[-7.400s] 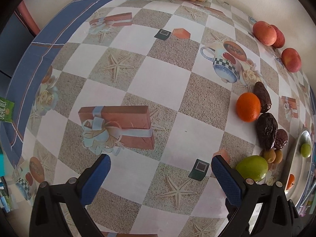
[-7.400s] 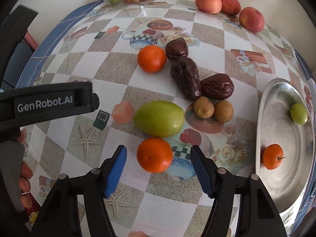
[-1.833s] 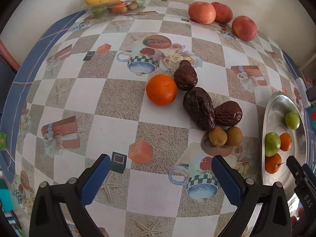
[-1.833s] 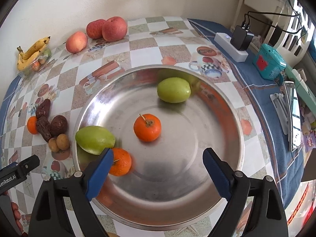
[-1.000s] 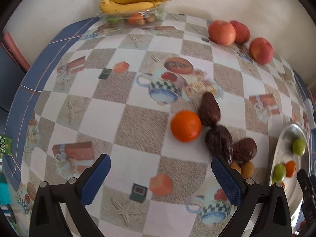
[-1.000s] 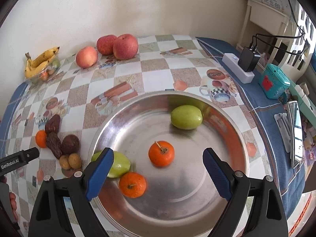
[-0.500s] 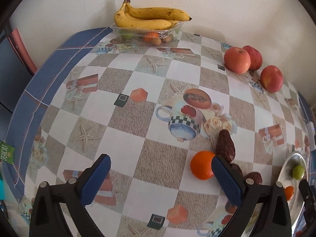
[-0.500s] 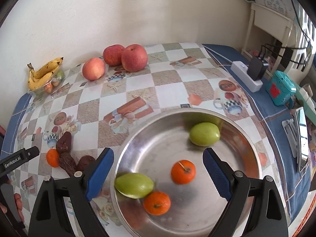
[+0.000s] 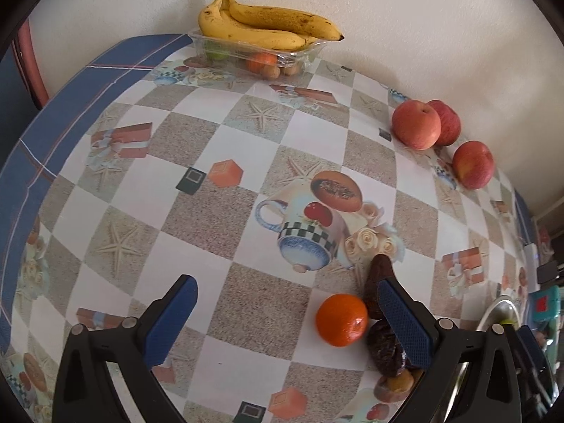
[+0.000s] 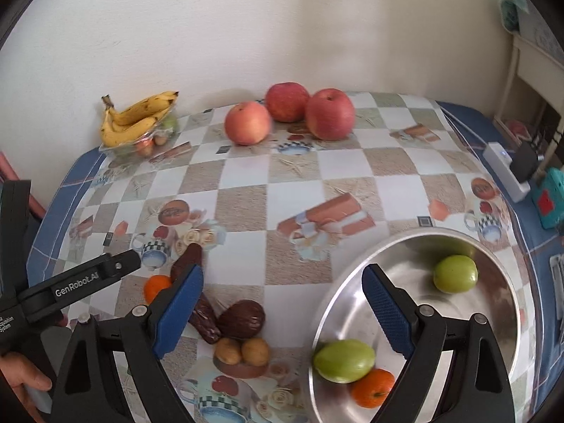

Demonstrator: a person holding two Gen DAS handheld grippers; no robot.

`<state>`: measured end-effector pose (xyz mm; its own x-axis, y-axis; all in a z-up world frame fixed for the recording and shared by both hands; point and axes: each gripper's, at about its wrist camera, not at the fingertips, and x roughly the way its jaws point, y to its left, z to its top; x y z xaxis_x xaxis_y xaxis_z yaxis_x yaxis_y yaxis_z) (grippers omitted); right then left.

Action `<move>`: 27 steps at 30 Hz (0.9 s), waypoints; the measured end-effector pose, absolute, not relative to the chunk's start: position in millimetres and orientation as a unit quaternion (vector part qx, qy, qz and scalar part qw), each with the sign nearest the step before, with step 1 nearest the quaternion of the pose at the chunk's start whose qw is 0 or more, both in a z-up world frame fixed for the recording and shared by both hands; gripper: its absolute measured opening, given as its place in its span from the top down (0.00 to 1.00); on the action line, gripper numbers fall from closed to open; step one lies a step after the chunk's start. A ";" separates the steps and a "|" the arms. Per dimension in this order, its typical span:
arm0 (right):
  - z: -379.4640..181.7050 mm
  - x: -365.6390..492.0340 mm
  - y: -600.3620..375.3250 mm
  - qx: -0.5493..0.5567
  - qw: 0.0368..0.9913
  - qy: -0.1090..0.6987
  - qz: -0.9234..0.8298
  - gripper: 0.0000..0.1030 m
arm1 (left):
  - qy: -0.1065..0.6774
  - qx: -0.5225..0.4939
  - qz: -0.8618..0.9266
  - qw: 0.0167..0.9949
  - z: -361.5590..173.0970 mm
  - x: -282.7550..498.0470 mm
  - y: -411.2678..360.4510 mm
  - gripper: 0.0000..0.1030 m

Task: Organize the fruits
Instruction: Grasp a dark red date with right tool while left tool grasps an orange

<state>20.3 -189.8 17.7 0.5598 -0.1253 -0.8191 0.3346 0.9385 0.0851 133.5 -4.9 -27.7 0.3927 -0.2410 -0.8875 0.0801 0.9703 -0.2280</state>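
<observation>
**Desk:** The claws, what are they doing?

**Photographer:** The left claw (image 9: 285, 303) hangs over the table (image 9: 246, 162) with its jaws spread wide and nothing between them. The right claw (image 10: 282, 289) is just as wide and just as empty, poised at the bowl's left rim.

**Desk:** And the step in hand?

**Photographer:** Likely the loose orange (image 9: 341, 319), near the table's front edge, just inside the left claw's right finger. It sits against a dark fruit (image 9: 379, 282). I'd shift the claw right until the orange is centred, come straight down and close gently on its widest part. A finger that clips the dark fruit would nudge the whole cluster. Then it goes to the bowl (image 10: 423, 233), toward the table's front right corner.

**Desk:** The count, big to small?

**Photographer:** One steel bowl. One bunch of bananas (image 9: 268, 28), seemingly three, on a clear tray (image 9: 306, 54) at the back left corner, with small fruit beneath that I can't count. Three apples (image 10: 329, 112) along the back edge. Two green fruits (image 10: 454, 273), both in the bowl. Two oranges in sight: the loose one and one in the bowl (image 10: 372, 382), though the right claw's finger may hide more. Three dark fruits. Two small brown fruits (image 10: 243, 350), touching, just in front of those.
</observation>
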 end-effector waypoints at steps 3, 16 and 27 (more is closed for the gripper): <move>14.7 25.0 -183.4 0.114 0.872 0.460 -0.124 0.11 | 0.546 -0.084 -0.104 0.827 -28.0 133.5 -4.9 0.00; -8.5 33.0 -174.2 0.114 0.851 0.505 -0.083 0.38 | 0.583 -0.101 -0.117 0.798 -47.0 129.7 -14.3 0.12; -44.2 33.4 -173.7 0.157 0.822 0.544 -0.060 0.62 | 0.607 -0.155 -0.164 0.762 -59.1 125.7 -18.7 0.61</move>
<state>33.4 -173.7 -44.2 0.3999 0.0728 -0.9136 0.2700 0.9432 0.1933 125.7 -18.7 -59.1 0.2099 -0.4389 -0.8737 0.0618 0.8977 -0.4362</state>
